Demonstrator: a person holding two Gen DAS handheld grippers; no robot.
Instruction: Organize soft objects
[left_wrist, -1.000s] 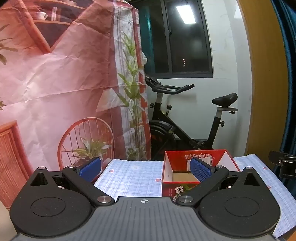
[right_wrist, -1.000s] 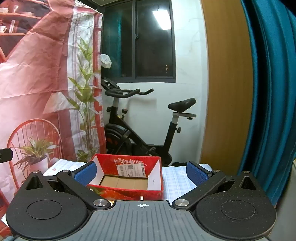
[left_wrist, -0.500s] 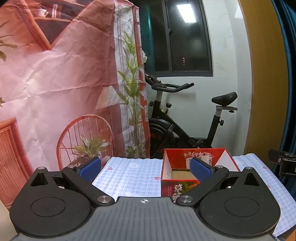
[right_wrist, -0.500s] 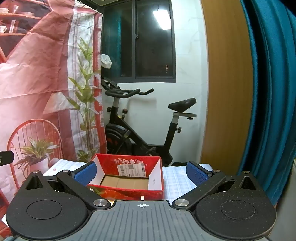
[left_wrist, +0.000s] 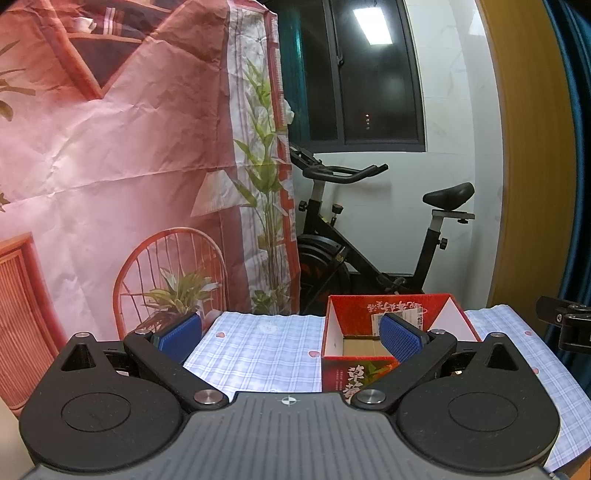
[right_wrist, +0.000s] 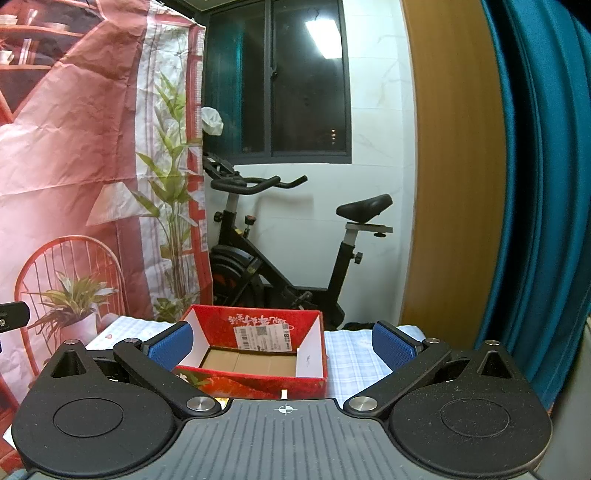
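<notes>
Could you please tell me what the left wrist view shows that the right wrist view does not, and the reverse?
Only the left wrist view shows the open left gripper and part of the other black tool at its right edge. Only the right wrist view shows the open right gripper and a crumpled white bag above the handlebars. Both show the empty red cardboard box, blue checked tablecloth and black exercise bike.

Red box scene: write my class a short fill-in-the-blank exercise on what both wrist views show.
1. The red box stands on a checked ____.
2. Nothing lies inside the box; it is ____.
3. The left tool and the right tool both have their jaws ____.
4. Behind the table stands a black exercise ____.

Missing words: tablecloth; empty; open; bike
</notes>
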